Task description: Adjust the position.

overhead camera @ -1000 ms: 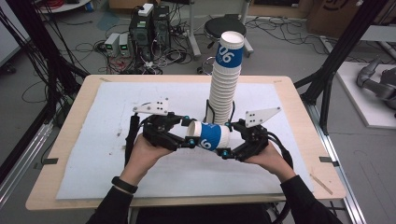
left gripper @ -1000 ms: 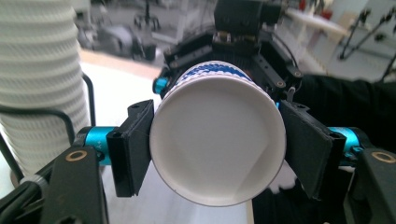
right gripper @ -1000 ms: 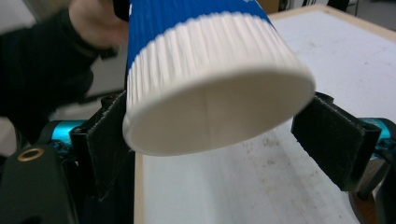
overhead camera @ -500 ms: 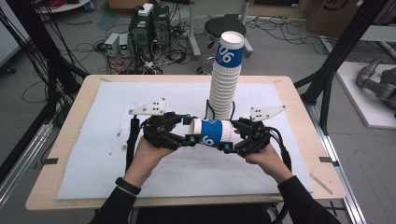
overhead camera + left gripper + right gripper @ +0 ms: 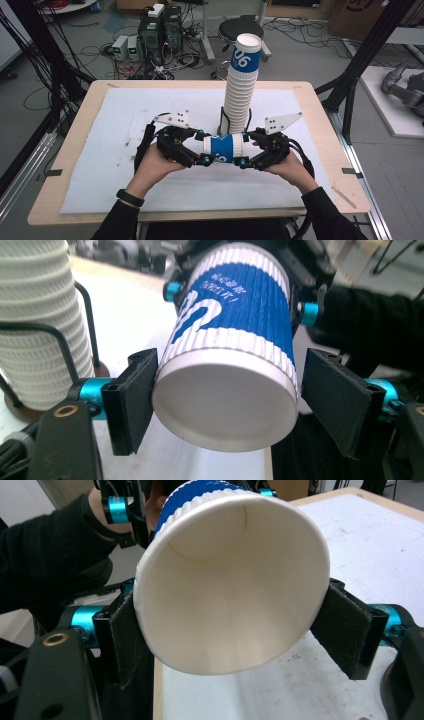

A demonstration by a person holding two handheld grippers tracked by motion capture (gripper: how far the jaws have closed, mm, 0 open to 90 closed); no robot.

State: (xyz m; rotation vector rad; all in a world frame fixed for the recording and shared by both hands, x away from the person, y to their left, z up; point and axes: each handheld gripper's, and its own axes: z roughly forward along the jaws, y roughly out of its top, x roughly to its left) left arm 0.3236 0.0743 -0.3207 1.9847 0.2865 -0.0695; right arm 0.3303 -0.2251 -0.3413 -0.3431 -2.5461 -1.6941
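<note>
A blue and white ribbed paper cup (image 5: 225,148) lies on its side in the air just above the table, between my two grippers. My left gripper (image 5: 205,148) is at its closed base. Its jaws have just been opening: in the left gripper view one pad (image 5: 132,400) touches the cup (image 5: 235,330) and the other pad (image 5: 335,400) stands a little off it. My right gripper (image 5: 244,150) is at the open mouth. Its jaws have just been closing, and in the right gripper view both pads (image 5: 125,635) press on the cup's rim (image 5: 230,605).
A tall stack of the same cups (image 5: 241,85) stands in a black wire holder (image 5: 223,122) just behind the grippers, mid-table. A white mat (image 5: 125,110) covers the wooden table (image 5: 320,100). Black frame posts stand at both sides, with computers and cables on the floor beyond.
The right gripper's jaws have narrowed onto the cup's mouth end. The left gripper's jaws have spread slightly at the base. The cup has stayed in about the same place.
</note>
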